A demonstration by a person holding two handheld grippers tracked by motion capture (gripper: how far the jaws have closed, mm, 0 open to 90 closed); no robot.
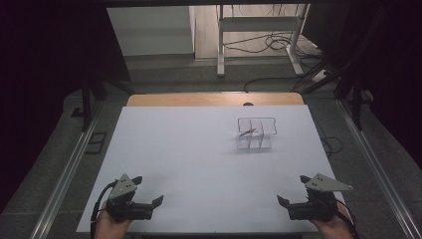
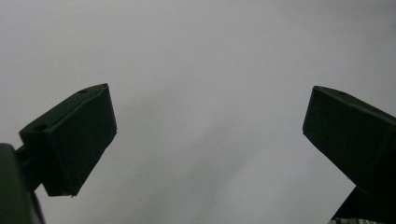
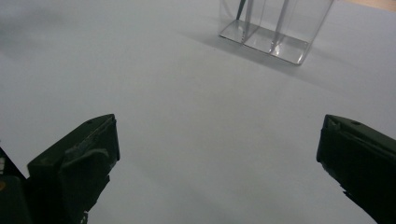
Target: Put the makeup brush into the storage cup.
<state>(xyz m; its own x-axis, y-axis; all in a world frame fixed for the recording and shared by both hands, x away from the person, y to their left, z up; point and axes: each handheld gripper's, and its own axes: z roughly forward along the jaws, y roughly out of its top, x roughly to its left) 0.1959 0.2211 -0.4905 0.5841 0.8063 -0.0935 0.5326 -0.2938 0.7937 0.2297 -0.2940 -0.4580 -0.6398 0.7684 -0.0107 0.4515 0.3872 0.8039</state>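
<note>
The left hand-held gripper (image 1: 158,201) rests at the near left corner of the bench (image 1: 189,159), held by a hand (image 1: 110,225) that comes in over the near edge. Its jaws stand wide apart with nothing between them; in the left gripper view (image 2: 208,116) only the pale bench top (image 2: 205,56) lies in the gap. A grey three-cornered plate sits on top of it, and a black cable loops off its outer side.

The right hand-held gripper (image 1: 281,200) rests at the near right corner, likewise held by a hand (image 1: 332,228) from the near edge. Its jaws are also spread wide and empty, as the right gripper view (image 3: 217,140) shows, with bare bench top (image 3: 187,121) between them. The two grippers point inward toward each other and are well apart.

A clear plastic organizer (image 1: 256,133) with upright dividers stands on the bench toward the far right corner, well away from both grippers. In the right gripper view the organizer (image 3: 275,32) sits ahead of the jaws near the top of the frame. A thin dark object (image 1: 247,132) leans inside one of its left compartments; what it is cannot be told.

A strip of bare wood (image 1: 214,99) shows along the far edge of the bench, beyond the white surface.
</note>
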